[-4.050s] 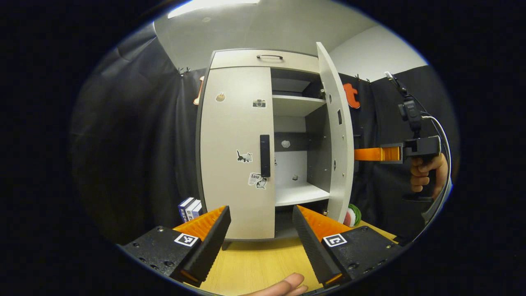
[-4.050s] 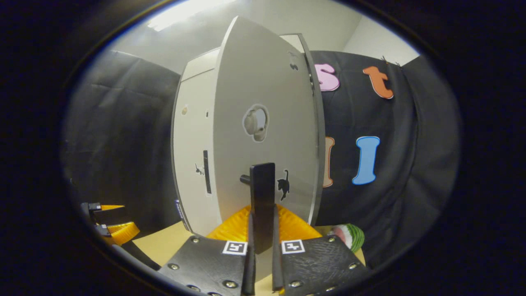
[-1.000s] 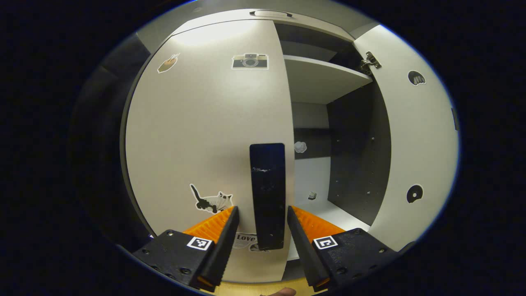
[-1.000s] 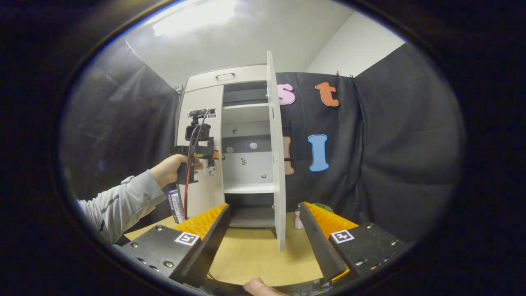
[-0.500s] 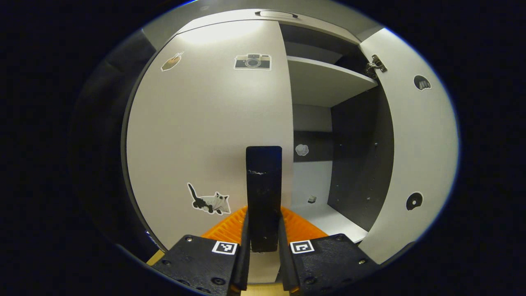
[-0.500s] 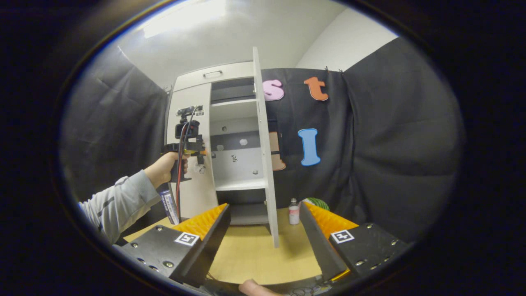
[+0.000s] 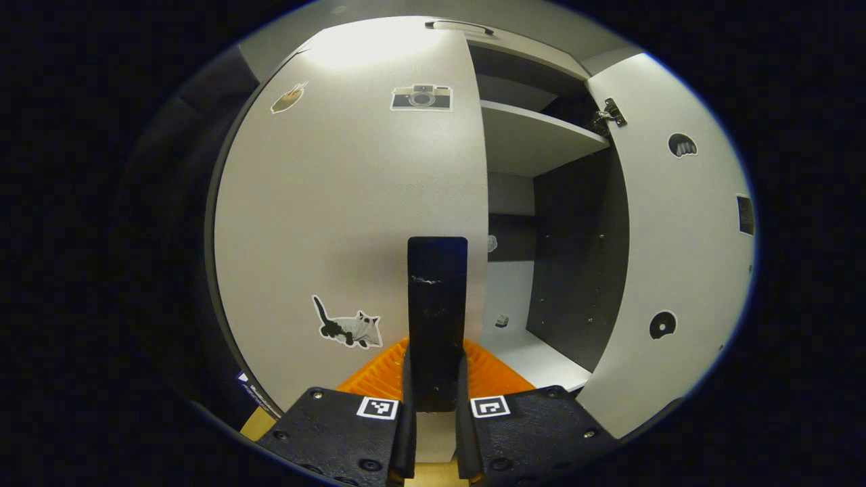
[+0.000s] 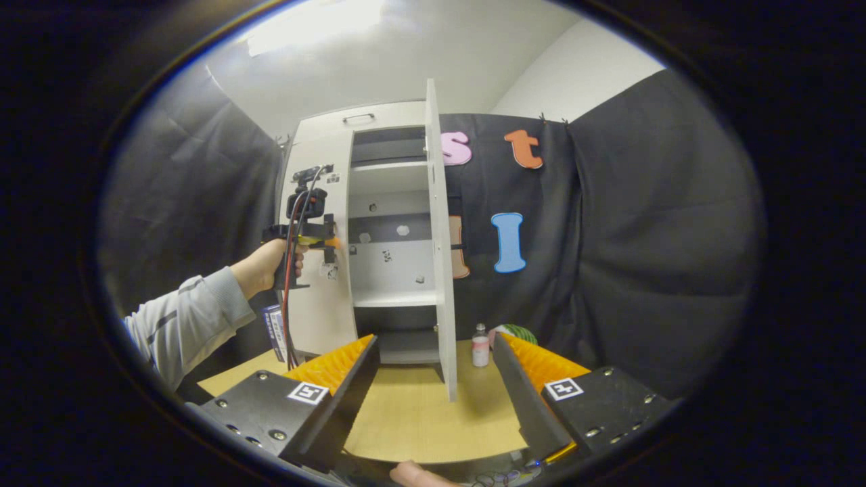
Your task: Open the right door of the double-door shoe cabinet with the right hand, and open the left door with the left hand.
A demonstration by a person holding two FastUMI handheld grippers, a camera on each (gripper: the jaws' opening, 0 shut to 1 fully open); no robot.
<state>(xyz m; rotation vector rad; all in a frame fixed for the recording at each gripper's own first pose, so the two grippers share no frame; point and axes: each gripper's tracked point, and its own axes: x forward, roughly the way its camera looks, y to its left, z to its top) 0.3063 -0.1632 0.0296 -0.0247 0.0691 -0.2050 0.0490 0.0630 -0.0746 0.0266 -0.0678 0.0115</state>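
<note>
On the yellow table (image 8: 419, 419), the shoe cabinet (image 8: 325, 128) has its right door (image 8: 438, 270) swung wide, so that half looks done. The right gripper (image 8: 433, 392) hangs back, fingers spread and empty. The left gripper (image 7: 433, 433) pinches the handle (image 7: 436, 297) of the left door (image 7: 345, 203), barely ajar and needing a pull.

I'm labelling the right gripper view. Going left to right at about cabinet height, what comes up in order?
Grey sleeve → hand holding the left gripper → left door → open shelves → right door, edge-on → small bottle → striped ball.
</note>
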